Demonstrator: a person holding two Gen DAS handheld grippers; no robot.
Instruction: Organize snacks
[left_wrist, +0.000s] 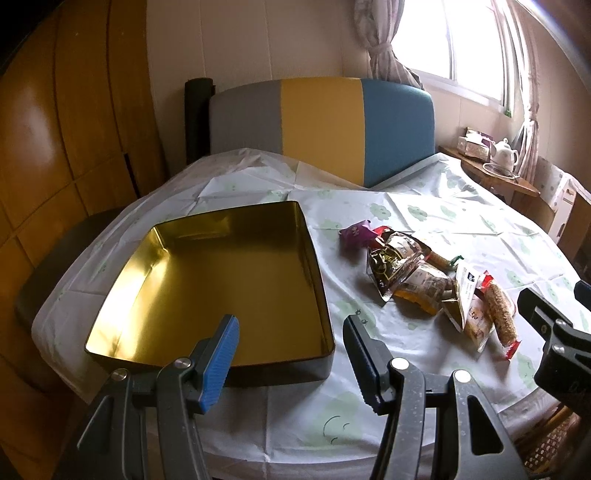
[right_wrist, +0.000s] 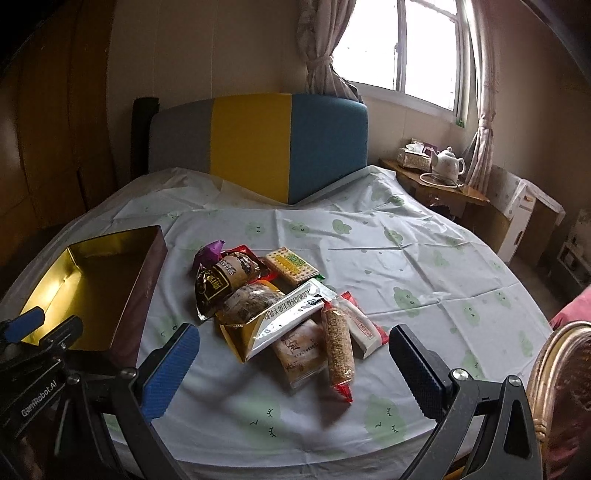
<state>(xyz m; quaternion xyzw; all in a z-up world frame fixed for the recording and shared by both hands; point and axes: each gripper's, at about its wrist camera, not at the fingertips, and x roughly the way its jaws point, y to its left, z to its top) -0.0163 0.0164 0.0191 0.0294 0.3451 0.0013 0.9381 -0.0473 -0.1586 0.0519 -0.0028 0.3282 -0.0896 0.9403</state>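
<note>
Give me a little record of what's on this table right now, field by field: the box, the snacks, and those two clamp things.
surface: round table under a pale cloth with green cloud prints
tin box: open, gold inside, nothing in it
snack pile: wrapped packets heaped on the cloth beside the box, none inside it
nearest packet: long grain bar in clear wrap with red ends
left gripper: jaws open, holding nothing, over the box's near corner
right gripper: jaws open, holding nothing, facing the pile

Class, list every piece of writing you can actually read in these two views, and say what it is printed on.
"GenRobot.AI": white lettering on the black body of the left gripper, seen in the right wrist view.
Snack packets: printed characters on several wrappers, too small and blurred to read.
Gold tin: no text visible.
</note>
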